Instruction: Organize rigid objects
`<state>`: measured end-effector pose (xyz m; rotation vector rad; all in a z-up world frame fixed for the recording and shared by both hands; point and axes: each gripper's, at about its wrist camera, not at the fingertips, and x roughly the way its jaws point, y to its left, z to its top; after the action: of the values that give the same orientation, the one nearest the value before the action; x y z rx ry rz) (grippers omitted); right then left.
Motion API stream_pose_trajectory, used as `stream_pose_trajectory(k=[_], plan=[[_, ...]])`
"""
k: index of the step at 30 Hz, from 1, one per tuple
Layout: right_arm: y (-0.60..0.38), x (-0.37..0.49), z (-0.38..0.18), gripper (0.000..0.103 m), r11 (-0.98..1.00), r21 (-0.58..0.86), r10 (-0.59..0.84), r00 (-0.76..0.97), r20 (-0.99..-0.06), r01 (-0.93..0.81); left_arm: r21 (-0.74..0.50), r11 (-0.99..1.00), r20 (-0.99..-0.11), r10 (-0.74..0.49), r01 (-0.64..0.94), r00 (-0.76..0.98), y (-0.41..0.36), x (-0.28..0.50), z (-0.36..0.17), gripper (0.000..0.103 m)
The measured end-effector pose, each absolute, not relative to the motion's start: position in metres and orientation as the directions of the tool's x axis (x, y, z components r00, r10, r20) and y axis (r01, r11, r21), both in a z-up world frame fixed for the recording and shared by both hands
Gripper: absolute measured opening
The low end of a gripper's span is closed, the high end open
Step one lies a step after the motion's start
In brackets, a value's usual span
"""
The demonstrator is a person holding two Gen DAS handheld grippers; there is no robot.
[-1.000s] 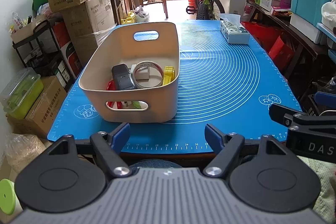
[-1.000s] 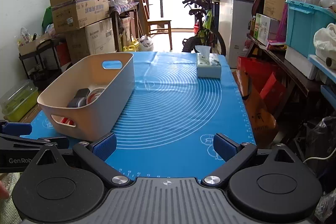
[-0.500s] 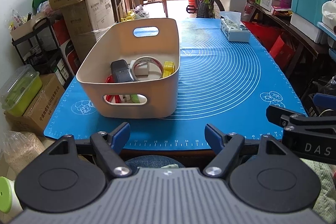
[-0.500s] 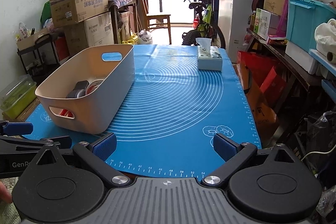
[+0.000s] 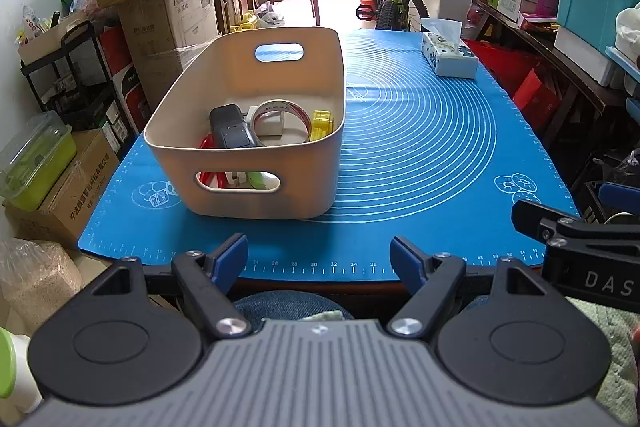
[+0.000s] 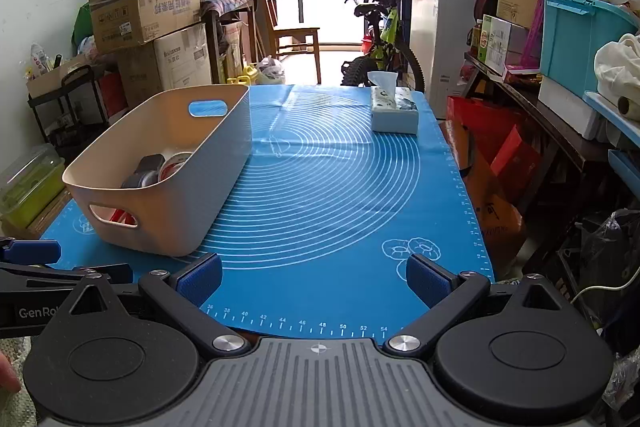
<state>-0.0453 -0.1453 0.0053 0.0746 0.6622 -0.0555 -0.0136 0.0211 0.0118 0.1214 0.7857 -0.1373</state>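
Left hand-held gripper point(image 5: 319, 259): jaws stand apart, nothing between them; your beige plastic bin with handle cut-outs point(image 5: 256, 187) sits just ahead, slightly left, on the blue silicone mat point(image 5: 420, 147) covering the desk.
Right hand-held gripper point(image 6: 314, 281): jaws apart, empty; the bin lies ahead and to its left.
Contents: grey boxy device point(image 5: 231, 129), white tape roll point(image 5: 280, 115), yellow block point(image 5: 322, 123), red piece point(image 5: 208, 143).
Handling: expect stiff, light, smooth items; pinch the tape across its rim wall, the device across its narrow sides.
Writing: "GenRo" and "DAS" on the gripper bodies; ruler numerals on the mat edge.
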Motion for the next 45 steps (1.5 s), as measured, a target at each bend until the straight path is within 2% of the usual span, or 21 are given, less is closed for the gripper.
stream_pose_trajectory(k=[45], plan=[[-0.1490,-0.0428,0.0009,0.098,0.996,0.041,-0.035,0.778,-0.627,0.078,0.036,0.988,-0.713,-0.081,0.152,0.697,0.0245,-0.0122,0.0133,0.079]])
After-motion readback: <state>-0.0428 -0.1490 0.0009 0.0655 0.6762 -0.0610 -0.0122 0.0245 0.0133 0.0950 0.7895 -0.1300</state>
